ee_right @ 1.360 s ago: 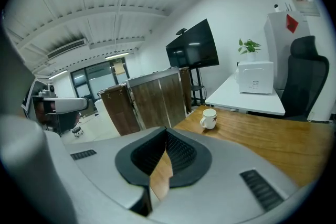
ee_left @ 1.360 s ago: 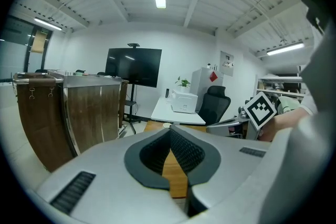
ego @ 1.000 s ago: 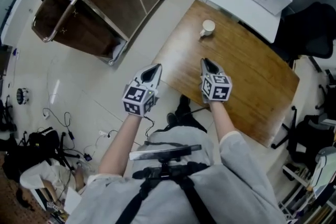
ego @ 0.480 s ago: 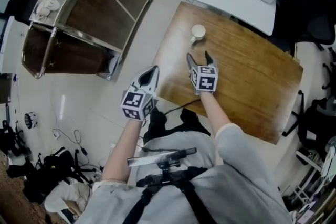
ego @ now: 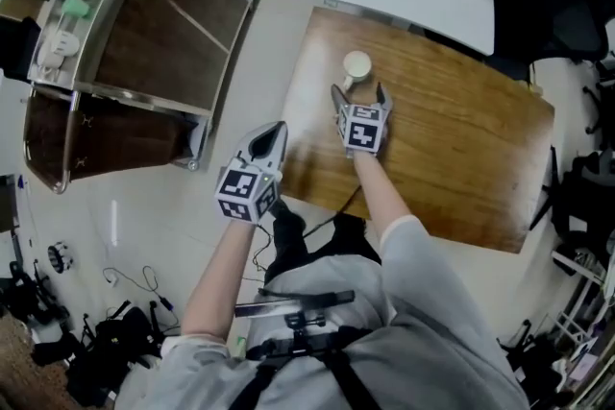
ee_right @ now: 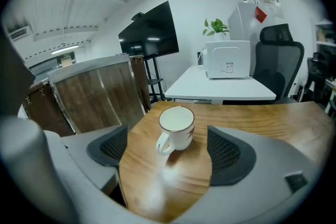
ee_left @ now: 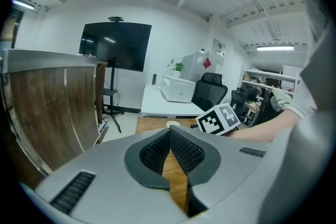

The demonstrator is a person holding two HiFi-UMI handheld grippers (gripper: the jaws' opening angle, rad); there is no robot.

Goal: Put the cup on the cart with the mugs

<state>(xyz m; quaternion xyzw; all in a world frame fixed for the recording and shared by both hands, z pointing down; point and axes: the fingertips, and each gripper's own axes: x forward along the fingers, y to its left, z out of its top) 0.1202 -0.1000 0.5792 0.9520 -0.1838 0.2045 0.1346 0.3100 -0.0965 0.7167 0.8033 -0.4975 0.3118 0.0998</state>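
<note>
Right gripper [ee_right: 173, 152]: jaws just opened wide, nothing gripped. Cup [ee_right: 177, 127] seen untouched at 12 o'clock. Left gripper [ee_left: 170, 136] seen closed, empty.

The person wears a light grey short-sleeved shirt [ego: 437, 312], its loose sleeves [ego: 408, 243] ending above the elbow. Black harness straps [ego: 348, 379] run up the chest to a black mount [ego: 303, 336] under a flat grey bar [ego: 288, 304].

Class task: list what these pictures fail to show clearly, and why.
- White mugs on the wood-panelled metal cart: head view, too small to count.
- Cart's shelves: left gripper view, hidden behind its own side panel.
- Reddish mark on the white ceramic cup: right gripper view, mostly turned away.
</note>
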